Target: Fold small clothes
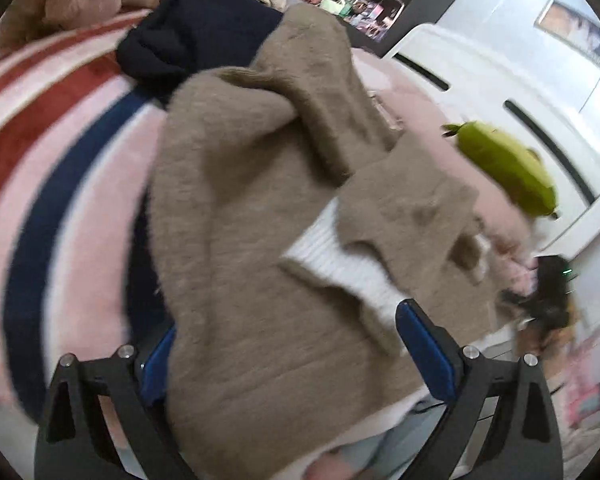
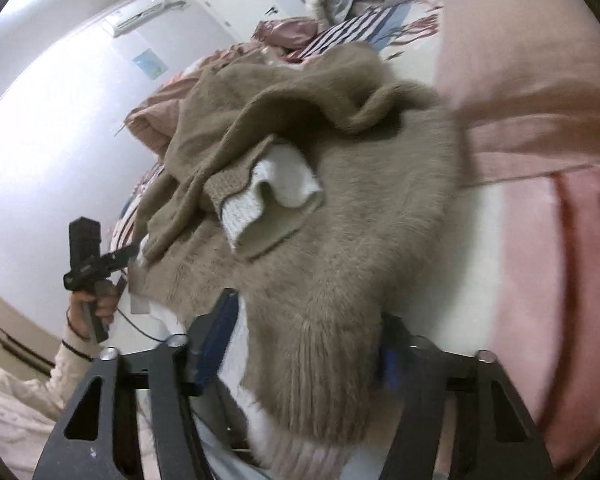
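Tan sweater point(image 1: 260, 280) draped between left tongs point(image 1: 288, 344), between right tongs point(image 2: 304, 340)

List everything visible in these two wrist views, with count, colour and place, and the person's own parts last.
sweater: one, tan, fuzzy, white ribbed lining showing, crumpled on the bed between both grippers
dark garment: one, navy, beyond the sweater
striped blanket: one, pink, red, navy, under the clothes
plush toy: one, green, on the pink bedding
pink bedding: one, right of the sweater
left gripper: black, blue pads, jaws apart around sweater
right gripper: same, jaws apart around the ribbed hem
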Available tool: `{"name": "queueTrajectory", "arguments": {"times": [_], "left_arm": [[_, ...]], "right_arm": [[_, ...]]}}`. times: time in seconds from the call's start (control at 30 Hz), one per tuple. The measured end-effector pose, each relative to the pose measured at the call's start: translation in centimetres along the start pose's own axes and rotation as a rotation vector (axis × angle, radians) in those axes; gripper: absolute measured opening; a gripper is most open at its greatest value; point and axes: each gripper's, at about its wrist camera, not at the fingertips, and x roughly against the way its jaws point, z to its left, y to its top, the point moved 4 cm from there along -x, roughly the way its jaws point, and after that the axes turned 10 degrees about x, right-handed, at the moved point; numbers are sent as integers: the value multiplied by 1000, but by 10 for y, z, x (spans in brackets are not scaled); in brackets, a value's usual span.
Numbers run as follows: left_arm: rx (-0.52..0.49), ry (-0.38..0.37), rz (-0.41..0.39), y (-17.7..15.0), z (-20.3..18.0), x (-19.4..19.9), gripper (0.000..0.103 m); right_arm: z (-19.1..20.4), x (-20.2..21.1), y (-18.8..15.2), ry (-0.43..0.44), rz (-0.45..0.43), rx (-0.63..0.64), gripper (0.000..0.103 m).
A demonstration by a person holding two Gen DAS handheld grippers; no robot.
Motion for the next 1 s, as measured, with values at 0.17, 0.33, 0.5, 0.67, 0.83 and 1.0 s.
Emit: {"name": "queueTrajectory", "arguments": {"times": [0.17, 0.33, 0.5, 0.67, 0.83, 1.0], "left_arm": [[-18, 47, 0, 0, -12, -8, 39], [29, -9, -36, 0, -21, 13, 9], [18, -80, -162, -4, -36, 65, 6], [-31, -107, -197, -18, -50, 92, 6], [-76, -153, -280, -31, -66, 132, 6], [-127, -141, -357, -56, -92, 189, 6]], "right_arm": [[13, -28, 11, 10, -12, -6, 26], [29, -7, 11, 98, -133, -46, 18], [51, 21, 11, 143, -199, -34, 17], [85, 32, 8, 175, -221, 0, 17], [119, 52, 9, 196, -244, 44, 17], [165, 93, 8, 210, -301, 118, 16]]}}
